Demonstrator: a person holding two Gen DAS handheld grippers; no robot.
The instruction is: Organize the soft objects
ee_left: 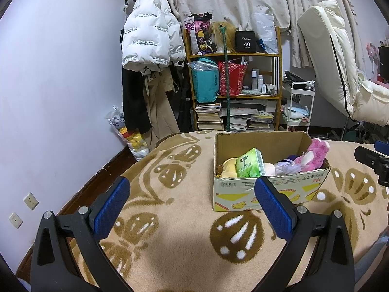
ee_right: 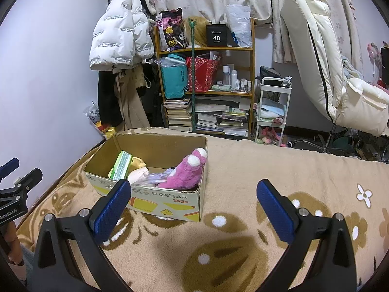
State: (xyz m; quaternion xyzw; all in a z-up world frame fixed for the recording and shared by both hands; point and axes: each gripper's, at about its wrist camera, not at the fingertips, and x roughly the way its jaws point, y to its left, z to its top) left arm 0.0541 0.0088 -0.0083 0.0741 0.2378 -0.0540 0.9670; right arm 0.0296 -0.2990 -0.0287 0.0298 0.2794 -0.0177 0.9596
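Both tools hang empty above the blanket [ee_left: 175,219], jaws spread wide: the left gripper [ee_left: 192,192] shows nothing between its blue pads [ee_left: 111,206], and the right gripper [ee_right: 193,194] is the same. Neither touches anything.

The cardboard box [ee_left: 267,189] sits on the bed toward the far edge, ahead and slightly right of the left gripper, ahead and left of the right one. Inside it: a pink plush toy [ee_right: 184,172] leaning against the right wall with its head poking above the rim, a green tissue pack [ee_left: 250,163] standing tilted at centre-left, a yellow plush [ee_left: 229,166] at the left end, a pale round soft item [ee_right: 138,174] in the middle, and a crumpled plastic bag [ee_left: 287,166] beside the pink toy. No loose soft object is visible on the blanket in either view.

Judgement: the collecting step looks finished or nearly so, everything soft in sight being already boxed. The next move would call either for finding a leftover item outside the frames, or for tidying the contents, such as pushing the pink toy down below the rim. That would need a light pinch on the fur, approaching from above so the box does not slide on the soft blanket.

Shelf [ee_left: 233,56] and chair [ee_right: 323,68] beyond the bed are clutter, not involved.
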